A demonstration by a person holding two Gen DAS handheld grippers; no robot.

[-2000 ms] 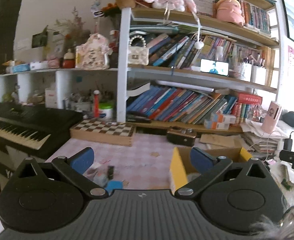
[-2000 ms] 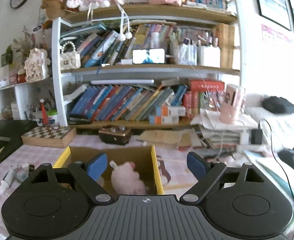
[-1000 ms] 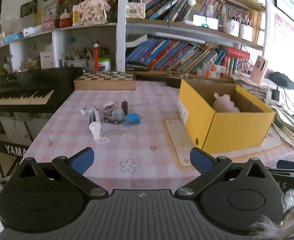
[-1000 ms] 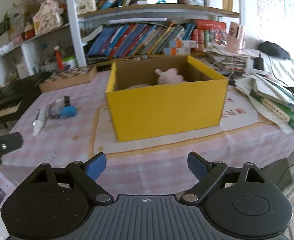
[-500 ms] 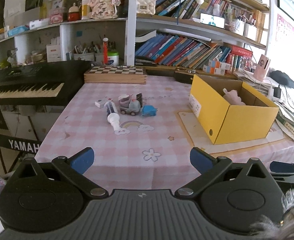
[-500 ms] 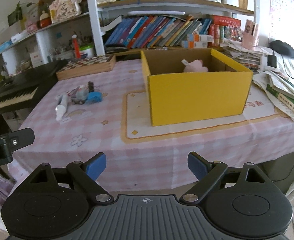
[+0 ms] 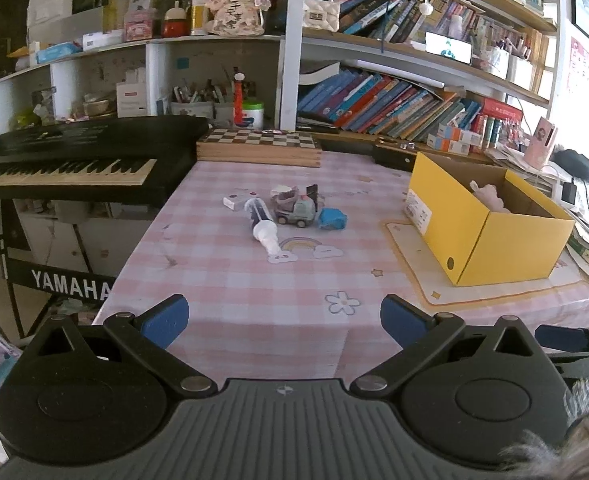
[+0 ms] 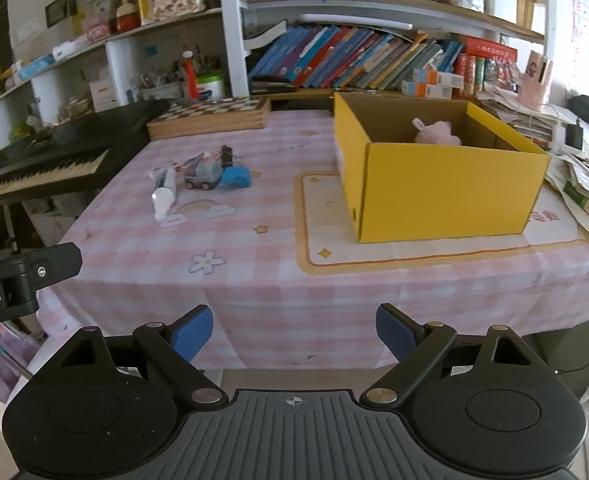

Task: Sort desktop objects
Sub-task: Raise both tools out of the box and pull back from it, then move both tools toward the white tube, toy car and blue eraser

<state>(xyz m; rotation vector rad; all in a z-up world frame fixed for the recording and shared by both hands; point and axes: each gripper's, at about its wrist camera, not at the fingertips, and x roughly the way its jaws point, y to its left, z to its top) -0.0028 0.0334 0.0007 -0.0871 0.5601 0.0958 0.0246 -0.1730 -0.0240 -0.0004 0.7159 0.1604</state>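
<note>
A yellow cardboard box (image 7: 494,248) (image 8: 446,192) stands on the right of the pink checked table, with a pink plush toy (image 7: 488,196) (image 8: 438,136) inside. A cluster of small objects lies left of it: a white tube (image 7: 260,222) (image 8: 163,192), a grey toy truck (image 7: 298,211) (image 8: 204,174) and a blue toy (image 7: 331,219) (image 8: 235,178). My left gripper (image 7: 284,318) is open and empty, off the table's front edge. My right gripper (image 8: 294,330) is open and empty, also in front of the table.
A black Yamaha keyboard (image 7: 66,160) stands left of the table. A wooden chessboard box (image 7: 260,146) lies at the table's far edge. Bookshelves (image 7: 394,96) fill the back wall. Stacks of papers and books (image 8: 582,184) crowd the right side.
Both grippers have pulled back from over the table and box to in front of its near edge. Both stay open and empty.
</note>
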